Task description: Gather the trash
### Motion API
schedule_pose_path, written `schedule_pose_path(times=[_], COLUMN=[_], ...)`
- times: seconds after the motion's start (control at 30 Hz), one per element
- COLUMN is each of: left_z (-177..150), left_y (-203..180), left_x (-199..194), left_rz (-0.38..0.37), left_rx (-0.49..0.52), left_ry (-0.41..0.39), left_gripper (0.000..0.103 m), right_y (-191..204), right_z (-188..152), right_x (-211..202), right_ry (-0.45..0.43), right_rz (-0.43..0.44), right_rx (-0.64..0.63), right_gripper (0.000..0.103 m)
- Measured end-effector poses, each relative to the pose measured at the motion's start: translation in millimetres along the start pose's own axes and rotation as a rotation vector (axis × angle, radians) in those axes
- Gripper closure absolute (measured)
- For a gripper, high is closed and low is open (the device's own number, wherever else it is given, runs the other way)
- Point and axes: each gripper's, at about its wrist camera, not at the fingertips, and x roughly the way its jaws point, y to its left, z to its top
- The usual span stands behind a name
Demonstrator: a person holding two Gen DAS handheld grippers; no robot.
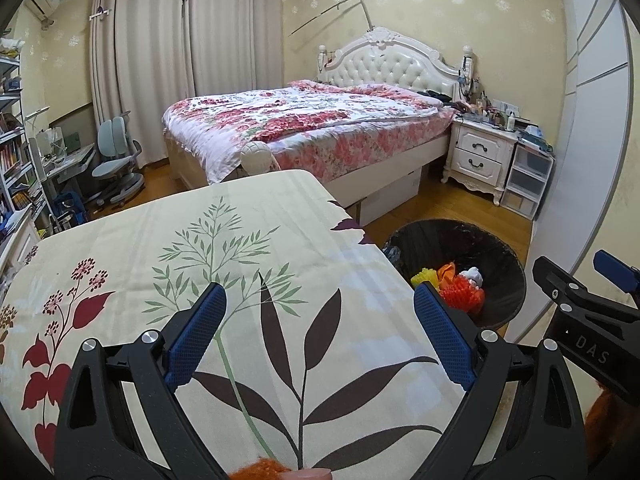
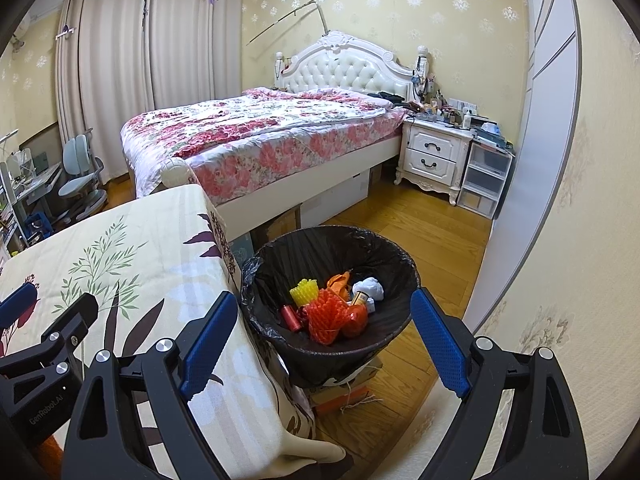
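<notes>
The trash (image 2: pixel 332 312) sits in the black bin (image 2: pixel 360 240) beside the surface (image 1: pixel 200 240). It looks light and squashy (nets and crumpled paper), so pinch any fold. Left gripper (image 1: pixel 320 332) and right gripper (image 2: pixel 324 340) fingers are wide, holding nothing.

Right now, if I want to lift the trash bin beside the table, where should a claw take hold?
Probably the trash bin rim nearest the right claw, from above: the bin stands upright, mouth open, and a thin lined edge fits between open fingers. The table blocks the left side.
</notes>
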Motion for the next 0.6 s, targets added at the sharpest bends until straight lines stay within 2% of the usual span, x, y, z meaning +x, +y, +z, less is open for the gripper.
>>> schedule_pose_path(times=[0.17,0.43,0.6], left_z=[0,0,0], left_y=[-1,-3,6], left_x=[1,-4,2], left_rz=[-0.005,0.029,0.022], left_rx=[0.003,0.023,0.006], left_ry=[0.007,-0.042,-0.008], left_gripper=[0.010,0.007,0.007], right_y=[-1,-3,-3], right_z=[-2,-5,-13], right_x=[0,0,2], right_ry=[0.001,0.003,0.011], right_rz=[-0.002,0.001,0.004], right_rx=[0.003,0.001,-0.002], right_gripper=[0.017,0.017,0.017])
